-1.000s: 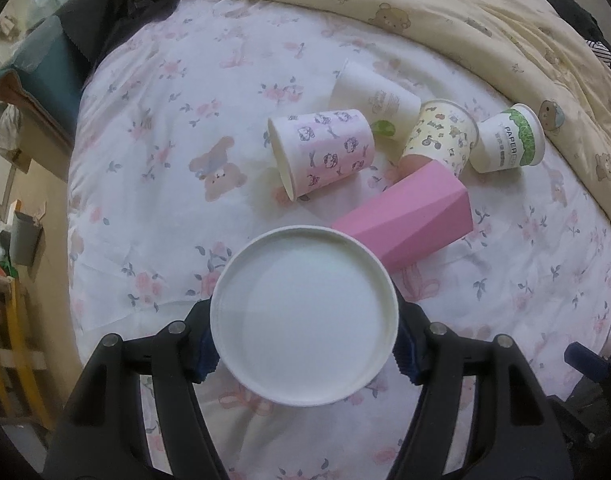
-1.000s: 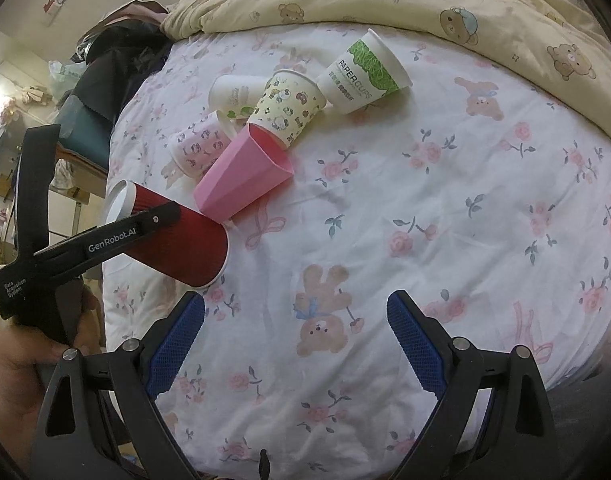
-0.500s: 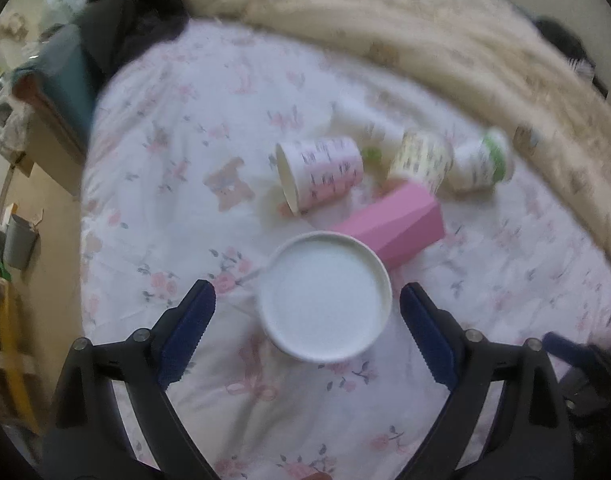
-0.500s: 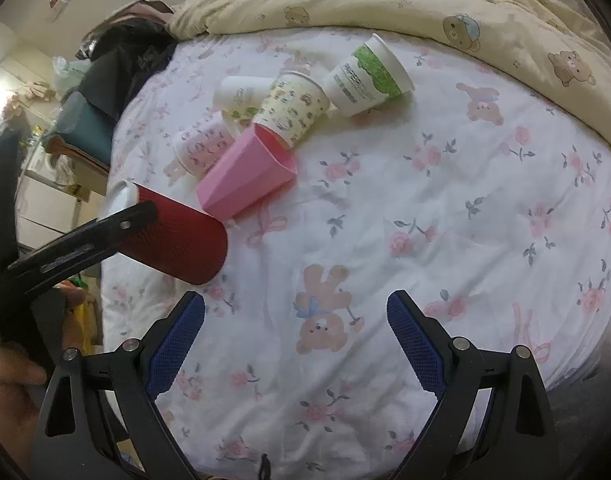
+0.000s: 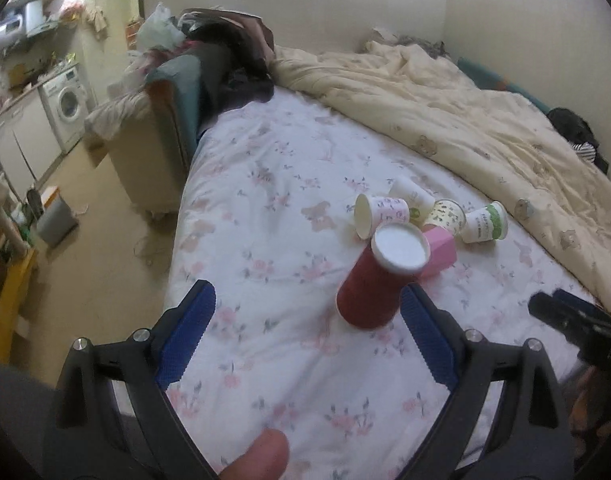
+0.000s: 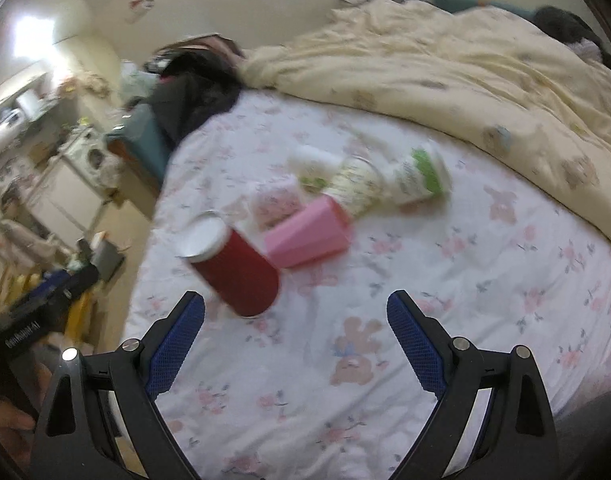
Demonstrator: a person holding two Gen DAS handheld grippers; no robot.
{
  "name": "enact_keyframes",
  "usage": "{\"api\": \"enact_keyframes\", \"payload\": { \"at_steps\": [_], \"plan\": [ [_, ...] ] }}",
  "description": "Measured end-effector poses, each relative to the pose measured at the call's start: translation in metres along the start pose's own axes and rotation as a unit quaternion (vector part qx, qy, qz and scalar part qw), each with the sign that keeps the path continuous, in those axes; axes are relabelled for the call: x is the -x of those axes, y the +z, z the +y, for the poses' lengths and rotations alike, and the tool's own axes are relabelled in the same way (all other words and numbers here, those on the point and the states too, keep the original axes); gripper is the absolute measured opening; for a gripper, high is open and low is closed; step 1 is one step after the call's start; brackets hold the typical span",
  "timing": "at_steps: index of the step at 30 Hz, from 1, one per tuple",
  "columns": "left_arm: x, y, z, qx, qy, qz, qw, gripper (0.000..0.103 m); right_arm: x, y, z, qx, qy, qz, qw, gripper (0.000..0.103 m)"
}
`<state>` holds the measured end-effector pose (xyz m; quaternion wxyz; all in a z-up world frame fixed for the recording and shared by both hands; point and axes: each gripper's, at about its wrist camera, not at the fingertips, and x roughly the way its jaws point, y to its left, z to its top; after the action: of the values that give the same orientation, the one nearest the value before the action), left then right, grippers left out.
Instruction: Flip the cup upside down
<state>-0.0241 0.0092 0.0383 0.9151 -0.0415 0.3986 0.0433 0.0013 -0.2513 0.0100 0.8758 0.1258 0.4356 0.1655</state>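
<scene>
In the left wrist view the left gripper has its jaws wide apart and grips nothing; the red cup stands at about 1 o'clock from it, mouth down on the bedsheet and white bottom up, leaning toward the pink cup, probably because the soft bed gives no flat seat. In the right wrist view the right gripper is also spread wide and empty; the red cup is at 11 o'clock, near the bed edge at 9 o'clock; open sheet lies toward 3 o'clock.
</scene>
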Motion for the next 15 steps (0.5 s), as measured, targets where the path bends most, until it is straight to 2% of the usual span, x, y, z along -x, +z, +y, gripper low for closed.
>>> {"api": "enact_keyframes", "payload": {
  "at_steps": [4, 7, 12, 15],
  "plan": [
    [0.014, -0.019, 0.005, -0.004, -0.006, -0.001, 1.0, 0.092, 0.012, -0.011, 0.018, 0.026, 0.002, -0.023, 0.999, 0.095],
    [0.022, -0.032, 0.005, -0.011, -0.003, -0.008, 0.9999, 0.092, 0.019, -0.022, 0.03, 0.046, -0.012, -0.039, 0.998, 0.095],
    [0.025, -0.041, 0.008, 0.0, -0.007, -0.022, 0.9997, 0.092, 0.015, -0.033, 0.032, 0.042, -0.026, -0.042, 0.998, 0.095],
    [0.015, -0.041, 0.011, 0.016, 0.0, -0.014, 0.9998, 0.098, 0.013, -0.032, 0.036, 0.057, -0.045, -0.055, 0.996, 0.095]
  ]
}}
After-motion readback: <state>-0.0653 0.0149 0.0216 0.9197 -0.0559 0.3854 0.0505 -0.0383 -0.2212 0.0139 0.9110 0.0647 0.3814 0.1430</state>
